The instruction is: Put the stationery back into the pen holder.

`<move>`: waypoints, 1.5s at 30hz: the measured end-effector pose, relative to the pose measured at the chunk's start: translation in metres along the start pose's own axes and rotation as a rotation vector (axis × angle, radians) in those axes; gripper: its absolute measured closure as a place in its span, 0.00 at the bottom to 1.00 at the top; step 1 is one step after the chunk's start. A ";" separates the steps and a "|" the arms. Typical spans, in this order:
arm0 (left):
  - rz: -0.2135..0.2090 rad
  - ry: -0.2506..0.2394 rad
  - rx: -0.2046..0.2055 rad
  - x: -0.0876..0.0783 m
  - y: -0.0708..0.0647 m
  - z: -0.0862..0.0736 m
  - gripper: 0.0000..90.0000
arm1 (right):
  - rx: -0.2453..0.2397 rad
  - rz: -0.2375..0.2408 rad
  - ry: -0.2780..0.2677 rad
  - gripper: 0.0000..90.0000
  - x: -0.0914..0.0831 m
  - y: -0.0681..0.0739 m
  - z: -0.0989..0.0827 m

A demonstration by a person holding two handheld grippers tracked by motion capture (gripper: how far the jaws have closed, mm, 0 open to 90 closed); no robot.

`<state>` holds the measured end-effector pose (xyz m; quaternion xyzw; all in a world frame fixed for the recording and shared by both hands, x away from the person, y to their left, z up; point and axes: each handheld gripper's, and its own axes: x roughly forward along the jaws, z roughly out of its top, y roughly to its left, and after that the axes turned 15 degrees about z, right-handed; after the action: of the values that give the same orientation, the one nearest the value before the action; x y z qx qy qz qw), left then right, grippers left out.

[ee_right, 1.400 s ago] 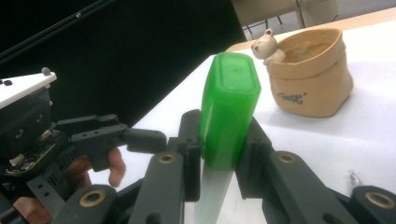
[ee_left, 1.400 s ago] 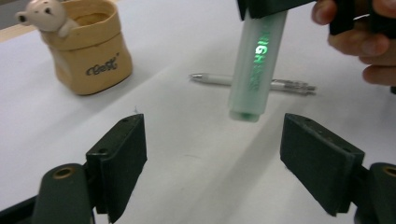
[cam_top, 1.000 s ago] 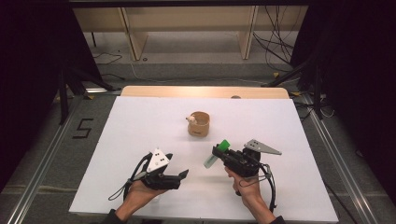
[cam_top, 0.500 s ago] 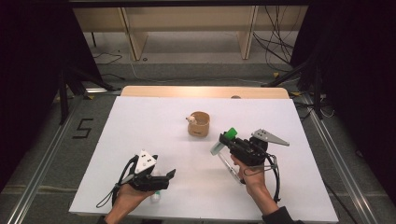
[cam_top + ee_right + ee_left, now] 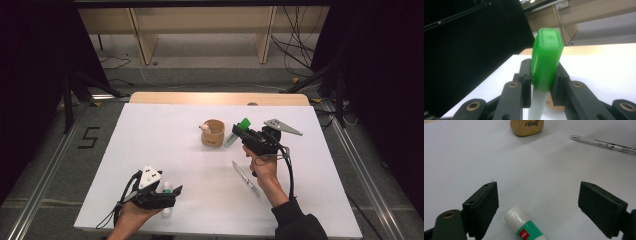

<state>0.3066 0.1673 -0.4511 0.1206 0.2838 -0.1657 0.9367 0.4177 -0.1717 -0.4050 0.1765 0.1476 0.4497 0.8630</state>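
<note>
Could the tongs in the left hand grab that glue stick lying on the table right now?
Probably yes: the left tongs stand open with the glue stick lying between their jaws, untouched, and nothing blocks it.

Green-capped clear marker (image 5: 546,62), tan cup (image 5: 213,132), white-and-green glue stick (image 5: 526,228)

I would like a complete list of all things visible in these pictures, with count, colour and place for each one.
wooden cup: 1, tan, table middle
green-capped marker: 1, green cap, pale body, held in right gripper
glue stick: 1, white and green, lying between left gripper's open jaws
pen: 1, white, lying beside right wrist
table: 1, white top
left gripper: 1, black, near left edge
right gripper: 1, black, beside cup
</note>
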 end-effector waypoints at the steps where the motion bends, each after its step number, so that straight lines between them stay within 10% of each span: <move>1: 0.000 0.002 -0.003 0.000 0.000 -0.001 0.18 | 0.001 -0.004 -0.001 0.83 0.003 -0.001 0.003; 45: 0.008 0.055 -0.066 0.000 0.006 -0.012 0.17 | 0.013 -0.164 0.068 0.83 0.087 -0.030 0.030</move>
<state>0.3032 0.1770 -0.4605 0.0954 0.3143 -0.1491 0.9327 0.4994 -0.1208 -0.3995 0.1540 0.1936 0.3825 0.8902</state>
